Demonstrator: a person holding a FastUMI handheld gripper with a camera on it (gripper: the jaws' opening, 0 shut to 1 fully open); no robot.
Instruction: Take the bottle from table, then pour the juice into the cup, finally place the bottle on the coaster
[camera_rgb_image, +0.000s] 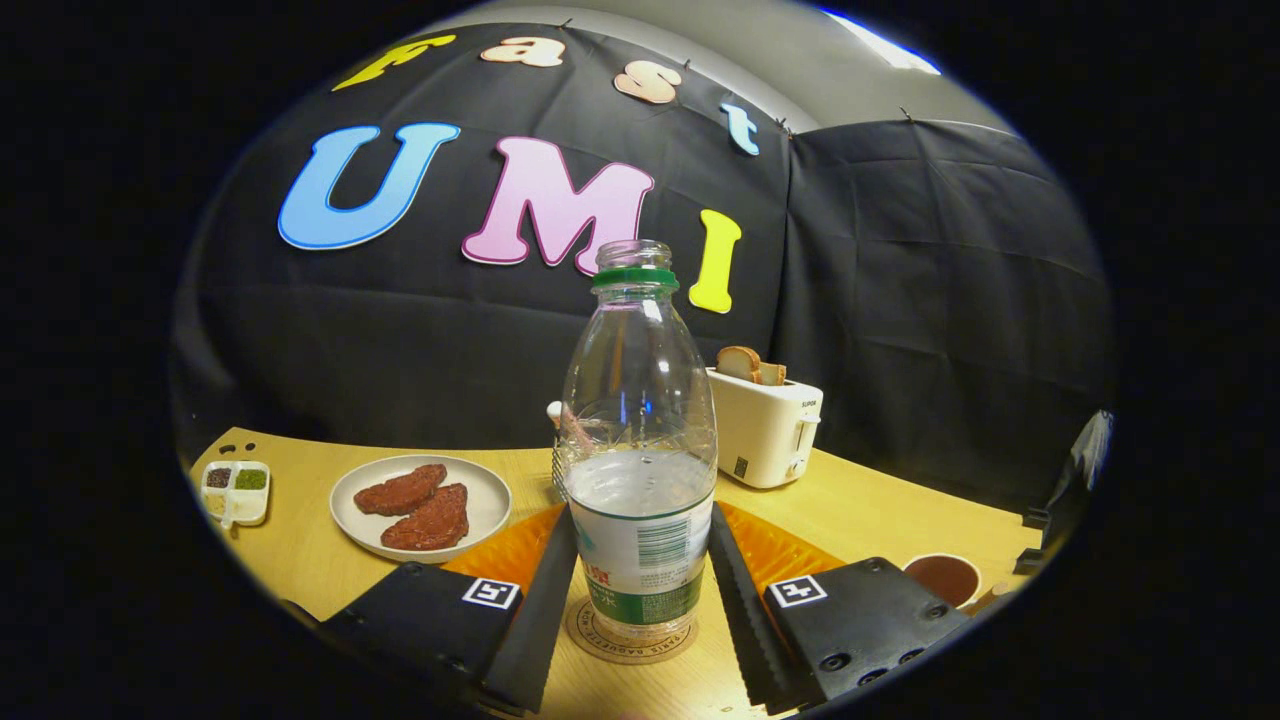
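the bottle (638, 470) stands upright between the two fingers of the gripper (640, 590), its long axis vertical and its open, capless mouth pointing straight up under a green neck ring. clear liquid fills only its lower part. its base sits on the round coaster (590, 632), which shows as a printed ring around the bottle's foot on the table (880, 520). judged from this, the last step of the task looks all but done: the bottle is on its coaster, and what remains is to let go and draw back.

the left finger (545, 590) and the right finger (740, 600) flank the bottle at label height, each lying close along its side. whether the ribbed pads press on the plastic or stand just off it cannot be told; no clear gap shows on either side, and no dent shows in the wall either. so the jaws are about a bottle's width apart, and grip or release stays unsettled.

the gripper points level across the table, fingers low and nearly flat, with the bottle centred between them, so a straight pull back should clear it once the fingers part.

beyond the fingers lies an orange mat (780, 550). to the right of the right finger is a cup (944, 578) holding dark liquid. further off stand a toaster (765, 425) with bread in it, a plate (420, 505) with two brown patties left of the left finger, and a small divided dish (236, 491) beyond that.
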